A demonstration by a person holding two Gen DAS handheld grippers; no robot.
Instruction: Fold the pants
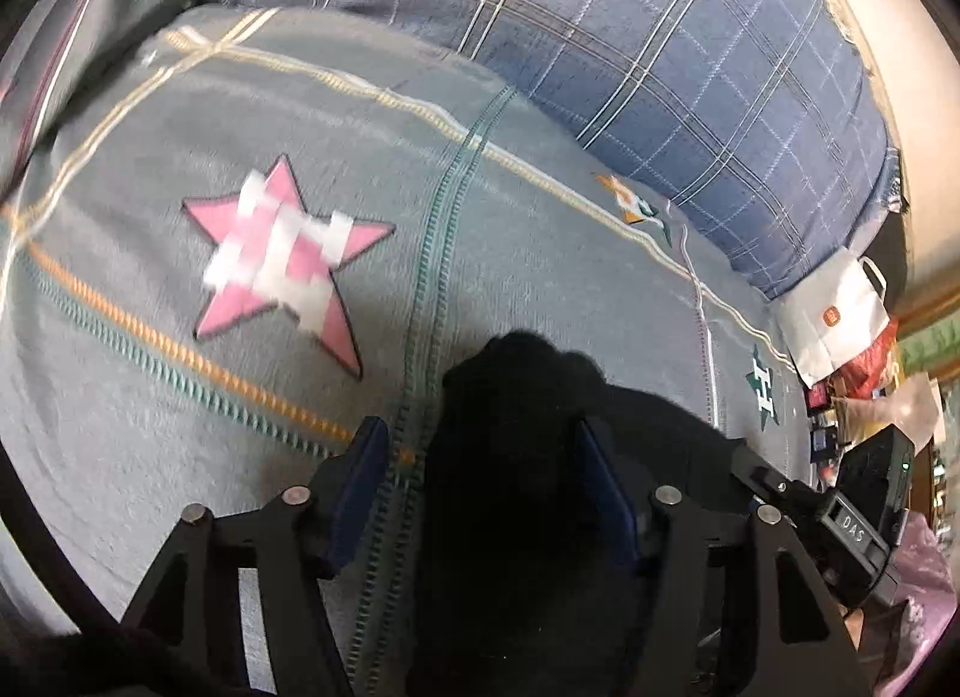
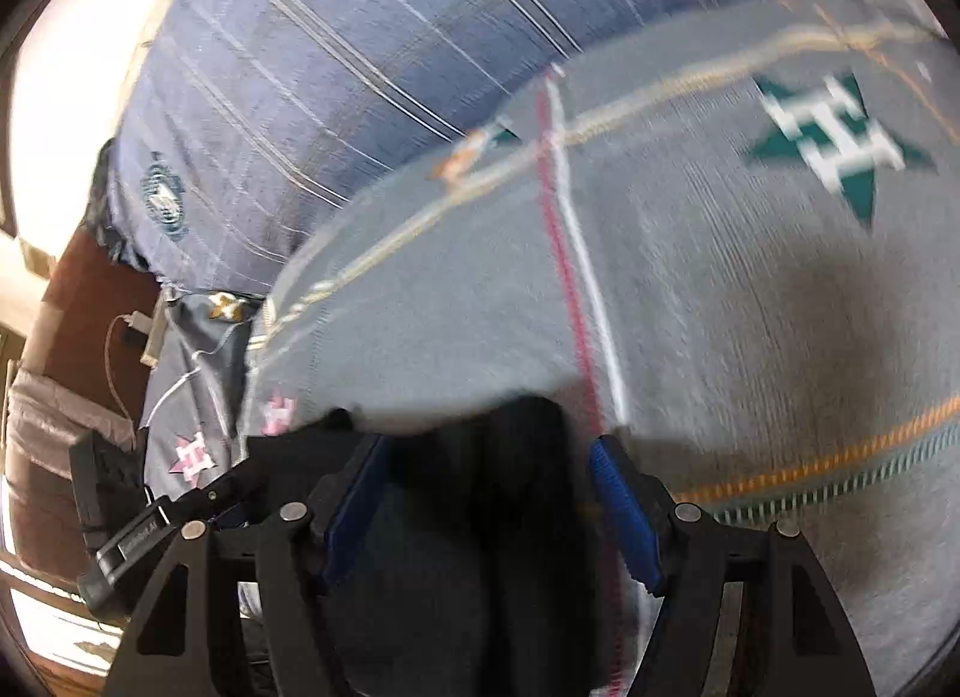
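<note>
Left claw point(image 1: 480, 457): jaws spread, blue pads point(image 1: 366, 469) well apart. The black pants point(image 1: 510, 517) lay between the pads, a bunched fold rising just ahead of the fingertips; the right pad appeared to touch the cloth, while the left pad stood clear of it, with grey bed cover point(image 1: 180, 397) showing in the gap. No pinch was evident.

Right claw point(image 2: 489, 475): jaws likewise spread. Dark pants point(image 2: 528, 487) fabric ran up between its pads point(image 2: 618, 505), nearer the right pad; motion blur prevented telling whether either pad touched it.

In both views the pants rested on the bed directly under and just ahead of the claws. A pink star point(image 1: 282, 259) lay ahead and left of the left claw; a green star point(image 2: 834, 138) lay far ahead and right of the right claw. A blue plaid quilt point(image 1: 660, 66) was heaped beyond both claws.
</note>
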